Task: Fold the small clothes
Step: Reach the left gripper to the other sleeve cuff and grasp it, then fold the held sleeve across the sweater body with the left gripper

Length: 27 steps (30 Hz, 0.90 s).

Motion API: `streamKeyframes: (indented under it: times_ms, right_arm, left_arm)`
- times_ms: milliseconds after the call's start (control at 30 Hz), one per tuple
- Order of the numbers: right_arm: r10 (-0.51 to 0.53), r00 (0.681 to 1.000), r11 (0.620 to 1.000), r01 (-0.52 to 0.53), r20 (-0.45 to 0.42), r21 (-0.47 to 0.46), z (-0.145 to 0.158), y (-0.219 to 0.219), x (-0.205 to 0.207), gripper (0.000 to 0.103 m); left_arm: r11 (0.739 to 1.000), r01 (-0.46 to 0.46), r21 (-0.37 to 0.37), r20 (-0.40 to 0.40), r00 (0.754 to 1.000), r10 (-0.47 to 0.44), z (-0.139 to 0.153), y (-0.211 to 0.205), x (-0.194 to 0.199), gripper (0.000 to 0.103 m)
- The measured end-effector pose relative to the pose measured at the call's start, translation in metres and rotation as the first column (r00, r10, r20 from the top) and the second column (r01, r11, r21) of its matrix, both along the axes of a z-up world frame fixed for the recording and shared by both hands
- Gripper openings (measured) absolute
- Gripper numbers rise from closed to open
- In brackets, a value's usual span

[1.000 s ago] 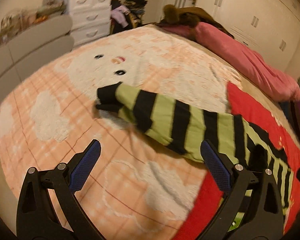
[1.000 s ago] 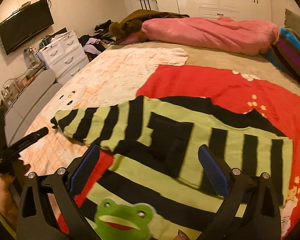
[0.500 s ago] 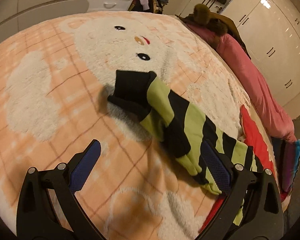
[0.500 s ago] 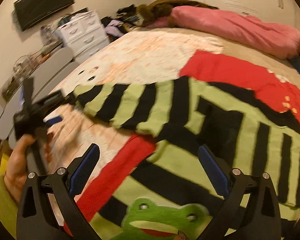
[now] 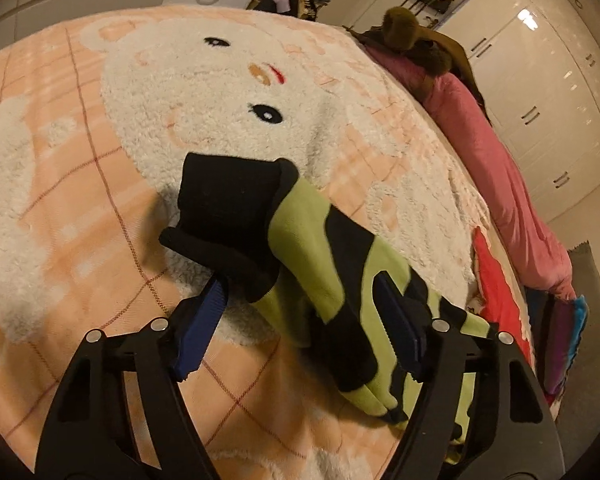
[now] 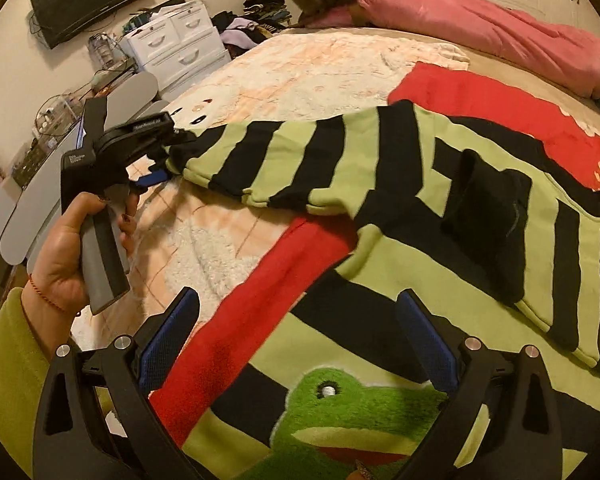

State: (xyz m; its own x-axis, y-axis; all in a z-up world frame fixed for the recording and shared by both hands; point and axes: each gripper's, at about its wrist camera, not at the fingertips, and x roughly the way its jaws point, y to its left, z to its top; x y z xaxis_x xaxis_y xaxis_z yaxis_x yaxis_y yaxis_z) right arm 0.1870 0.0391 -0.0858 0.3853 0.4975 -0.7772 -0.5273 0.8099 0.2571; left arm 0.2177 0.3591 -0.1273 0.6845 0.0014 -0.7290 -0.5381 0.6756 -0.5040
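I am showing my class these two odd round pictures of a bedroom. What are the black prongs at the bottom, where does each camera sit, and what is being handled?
No robot: a person holds a hand-held black gripper in each hand, with a wide-angle camera looking along its blue-padded jaws. One picture comes from the left gripper, the other from the right gripper, which also shows the person's left hand. On the fluffy peach-and-white blanket lies a green-and-black striped frog sweater. Its black-cuffed striped sleeve lies between the left jaws, which are closing. The right jaws stand open, holding nothing.

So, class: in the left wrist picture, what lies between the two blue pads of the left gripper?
The striped sleeve of the green-and-black top, just behind its black cuff, lies between the pads of the left gripper, which is closing on it. The left wrist view shows this.
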Motion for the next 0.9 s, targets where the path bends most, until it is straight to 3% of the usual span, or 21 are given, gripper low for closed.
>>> streamKeyframes:
  times_ms: [67,233,300,367,900]
  right_arm:
    - [-0.019,1.0,1.0,0.019,-0.004,0.005,0.0,-0.005,0.003,0.098]
    - [-0.052,0.999,0.999,0.052,-0.009,0.013,0.001,-0.018,0.007,0.098]
    - [-0.066,0.998,0.998,0.066,-0.013,0.016,0.001,-0.024,0.008,0.098]
    - [-0.081,0.996,0.996,0.082,-0.021,0.02,0.0,-0.03,0.01,0.098]
    - [-0.212,0.977,0.975,0.213,-0.021,0.071,0.015,-0.093,0.022,0.098]
  left_arm:
    - [1.0,-0.003,0.01,-0.008,1.0,0.003,-0.002,-0.001,0.002,0.064]
    - [0.999,0.004,0.046,-0.021,1.0,-0.003,-0.003,-0.003,0.007,0.038]
    - [0.998,0.017,0.056,-0.024,1.0,-0.015,-0.001,-0.005,0.009,0.019]
    - [0.996,0.041,0.074,-0.017,0.999,-0.039,0.004,-0.01,0.01,0.012]
    - [0.96,0.189,0.208,0.105,0.971,-0.214,0.075,-0.076,0.007,0.009]
